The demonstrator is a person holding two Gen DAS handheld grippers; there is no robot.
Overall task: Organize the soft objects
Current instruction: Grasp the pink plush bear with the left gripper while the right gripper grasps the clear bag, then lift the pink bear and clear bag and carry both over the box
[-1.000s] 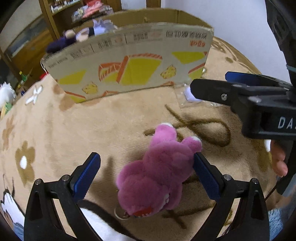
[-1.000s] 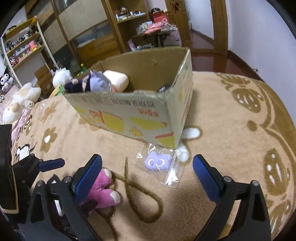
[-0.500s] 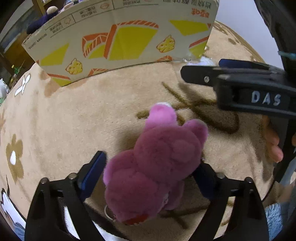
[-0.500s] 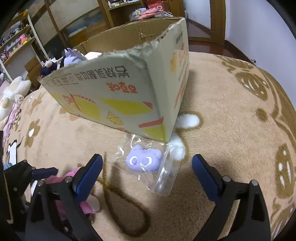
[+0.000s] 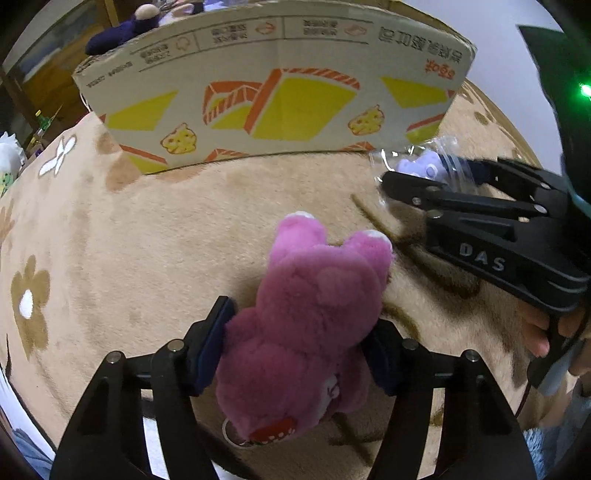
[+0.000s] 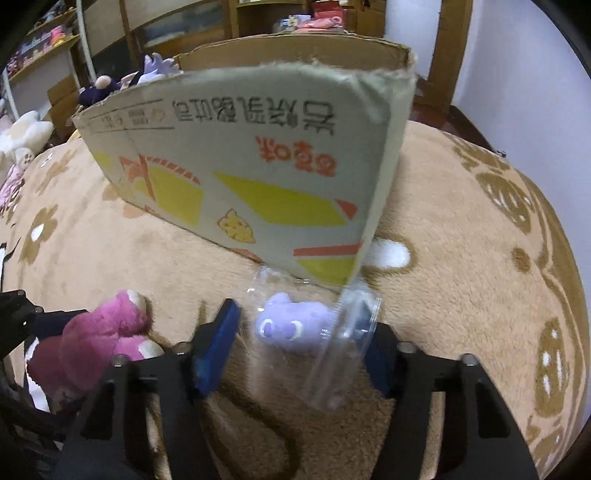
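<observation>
My left gripper is shut on a pink plush bear, holding it just above the tan blanket; the bear also shows in the right wrist view. My right gripper is closing around a small purple plush in a clear plastic bag; the blue pads sit on both sides of the bag, and the left pad still shows a gap. The bag also shows in the left wrist view. A cardboard box with yellow and orange print stands just beyond, with plush toys inside.
The tan blanket with brown flower patterns covers the surface. More plush toys lie at the far left. Wooden shelves stand behind the box. The box corner is right in front of the bagged plush.
My left gripper has closed on the pink bear and lifted it slightly. My right gripper has moved forward to the bagged purple plush and narrowed around it.
</observation>
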